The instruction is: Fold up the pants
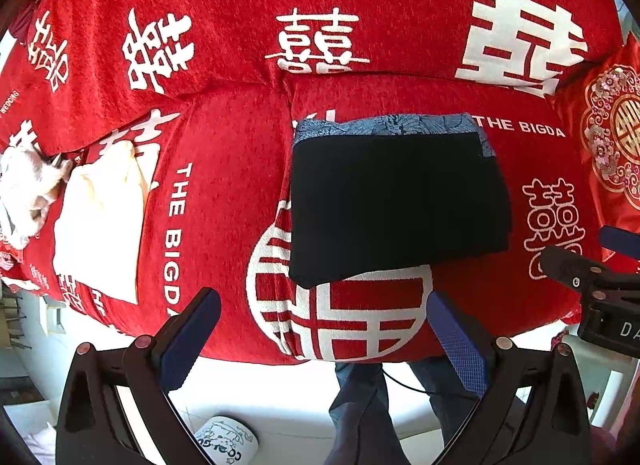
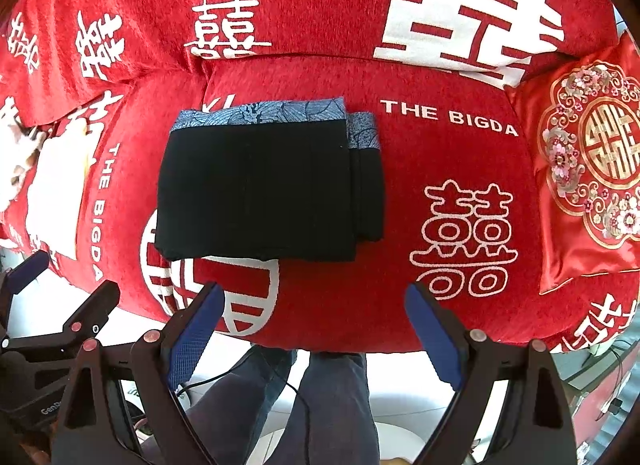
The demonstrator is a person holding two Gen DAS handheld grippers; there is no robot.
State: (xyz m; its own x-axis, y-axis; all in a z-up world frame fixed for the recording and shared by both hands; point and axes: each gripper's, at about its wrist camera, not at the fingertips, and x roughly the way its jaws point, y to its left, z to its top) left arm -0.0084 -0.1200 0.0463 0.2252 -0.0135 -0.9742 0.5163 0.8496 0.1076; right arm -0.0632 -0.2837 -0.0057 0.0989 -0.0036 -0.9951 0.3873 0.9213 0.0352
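Note:
The black pants [image 1: 396, 205] lie folded into a compact rectangle on the red sofa seat [image 1: 224, 193], with a blue patterned waistband [image 1: 384, 125] along the far edge. They also show in the right wrist view [image 2: 260, 193]. My left gripper [image 1: 324, 305] is open and empty, held above the seat's front edge, short of the pants. My right gripper [image 2: 314, 297] is open and empty, near the front edge, just in front of the pants. The right gripper also shows at the right of the left wrist view [image 1: 592, 277].
A folded cream cloth [image 1: 100, 217] and a white crumpled item [image 1: 24, 193] lie on the seat at the left. An embroidered red cushion [image 2: 592, 169] stands at the right. The person's legs [image 2: 320, 405] and a white floor are below the seat edge.

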